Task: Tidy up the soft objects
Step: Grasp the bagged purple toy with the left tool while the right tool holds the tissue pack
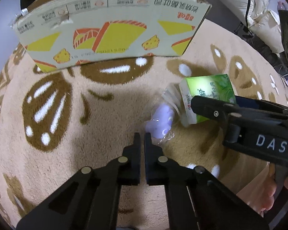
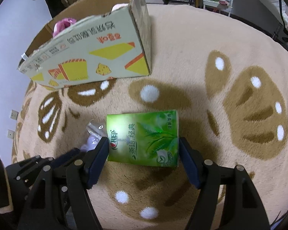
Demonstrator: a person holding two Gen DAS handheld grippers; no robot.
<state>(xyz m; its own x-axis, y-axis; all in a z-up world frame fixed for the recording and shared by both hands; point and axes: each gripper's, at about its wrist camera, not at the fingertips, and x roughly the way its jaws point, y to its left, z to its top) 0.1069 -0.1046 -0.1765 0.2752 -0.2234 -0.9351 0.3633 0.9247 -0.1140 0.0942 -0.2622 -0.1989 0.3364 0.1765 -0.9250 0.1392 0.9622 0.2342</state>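
A green tissue pack (image 2: pixel 144 138) lies on the beige rug (image 2: pixel 182 48). My right gripper (image 2: pixel 144 143) is open with its fingers on either side of the pack, close to its edges. The pack also shows in the left wrist view (image 1: pixel 209 97), with the right gripper's finger (image 1: pixel 211 105) over it. A small purple soft toy in a clear bag (image 1: pixel 161 122) lies just left of the pack; it shows in the right wrist view (image 2: pixel 92 140). My left gripper (image 1: pixel 142 136) is shut and empty, its tips just short of the toy.
An open cardboard box (image 1: pixel 109 30) stands at the far side of the rug, also in the right wrist view (image 2: pixel 90 57), with a pink plush (image 2: pixel 64 25) inside. Furniture and white bedding (image 1: pixel 255 3) lie beyond the rug. Part of a hand (image 1: pixel 263 193) shows at right.
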